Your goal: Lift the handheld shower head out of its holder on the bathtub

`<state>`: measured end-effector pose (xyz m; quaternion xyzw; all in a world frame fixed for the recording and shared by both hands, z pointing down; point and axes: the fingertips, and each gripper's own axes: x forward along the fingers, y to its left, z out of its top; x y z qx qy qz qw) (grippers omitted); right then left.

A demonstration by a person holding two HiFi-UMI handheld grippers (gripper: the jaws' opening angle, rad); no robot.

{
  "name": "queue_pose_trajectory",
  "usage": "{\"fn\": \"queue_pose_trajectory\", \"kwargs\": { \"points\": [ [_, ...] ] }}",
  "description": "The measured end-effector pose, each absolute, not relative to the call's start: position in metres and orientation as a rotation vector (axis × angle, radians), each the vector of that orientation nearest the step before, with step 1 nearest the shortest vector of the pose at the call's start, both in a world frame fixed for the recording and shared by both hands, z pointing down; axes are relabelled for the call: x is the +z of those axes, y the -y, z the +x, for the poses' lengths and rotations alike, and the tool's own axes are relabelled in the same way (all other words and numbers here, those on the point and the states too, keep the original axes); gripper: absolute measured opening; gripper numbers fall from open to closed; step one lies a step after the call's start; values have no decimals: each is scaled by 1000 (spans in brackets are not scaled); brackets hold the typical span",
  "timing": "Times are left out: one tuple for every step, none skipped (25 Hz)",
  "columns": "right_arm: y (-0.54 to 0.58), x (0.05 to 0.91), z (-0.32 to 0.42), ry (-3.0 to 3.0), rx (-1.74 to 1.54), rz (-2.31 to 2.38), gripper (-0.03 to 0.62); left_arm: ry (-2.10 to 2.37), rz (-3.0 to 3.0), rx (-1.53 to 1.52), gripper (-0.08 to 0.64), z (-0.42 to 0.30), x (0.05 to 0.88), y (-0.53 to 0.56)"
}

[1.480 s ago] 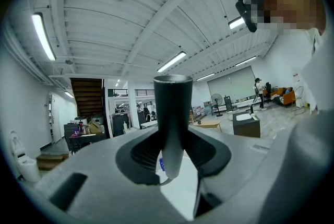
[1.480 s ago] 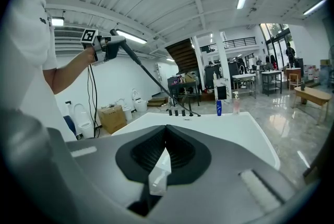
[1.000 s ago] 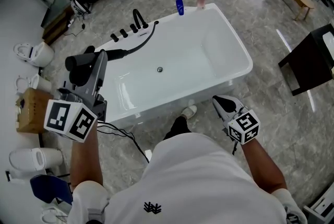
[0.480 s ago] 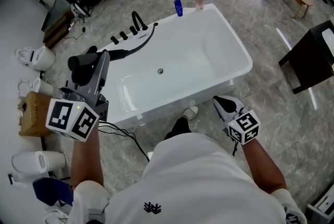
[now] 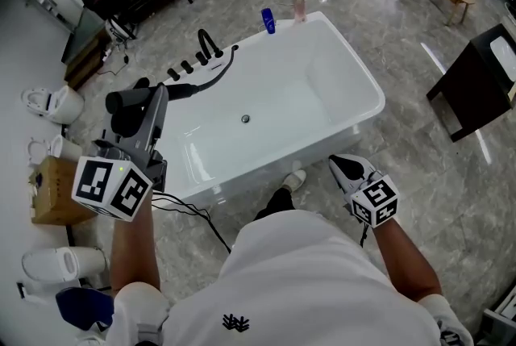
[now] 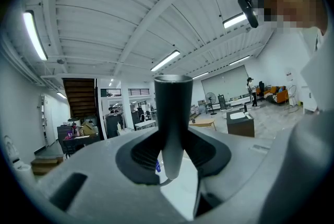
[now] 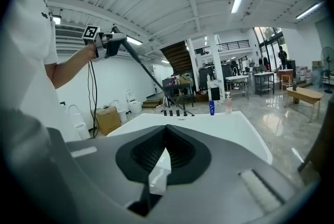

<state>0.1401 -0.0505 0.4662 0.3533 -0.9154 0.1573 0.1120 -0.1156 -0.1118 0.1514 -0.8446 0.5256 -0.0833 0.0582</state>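
Two grippers are in view. The left gripper (image 5: 153, 106) is clenched on the shower head (image 5: 122, 101). In the left gripper view the dark round handle stands upright between the two pads, and both pads press on it. In the head view the shower head is out of its holder, held up in the air off the left end of the tub (image 5: 355, 122). In the right gripper view it is well above the rim. Its black hose (image 5: 216, 70) runs from the handle in a shallow curve to the rim beside the faucet (image 5: 205, 42), where a row of black knobs (image 5: 184, 68) sits.

The right gripper (image 5: 348, 168) is low on the person's right, over the floor near the tub's long side and apart from it. Its jaws are closed tip to tip, with nothing between them.

The tub is white, with a drain (image 5: 245, 118) in its bottom. At the far end of its rim stand a blue bottle (image 5: 267, 20) and, just beside it, a pump bottle (image 5: 299, 6). A cardboard box (image 5: 52, 191) and a white toilet (image 5: 52, 104) are on the floor to the left. A dark cabinet (image 5: 476, 90) is to the right, well apart from the tub.
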Motion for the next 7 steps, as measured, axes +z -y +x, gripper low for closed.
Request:
{"fn": "queue_pose_trajectory", "kwargs": {
  "points": [
    [50,467,141,2684,464,1041,11,-1584,-2560,-252,138,-114,150,112],
    [51,466,142,2682,465,1046,11,-1576,-2558,-258,139,-112,148,114],
    [52,466,143,2680,464,1052,11,-1570,-2555,-267,140,-111,147,116],
    [53,465,144,2678,464,1057,11,-1565,-2554,-274,140,-110,146,119],
    [54,465,144,2676,463,1061,12,-1563,-2557,-276,140,-109,146,121],
    [54,466,145,2673,462,1063,11,-1562,-2561,-274,140,-109,146,123],
    [53,466,146,2671,461,1064,12,-1562,-2565,-271,140,-109,146,124]
  ]
}}
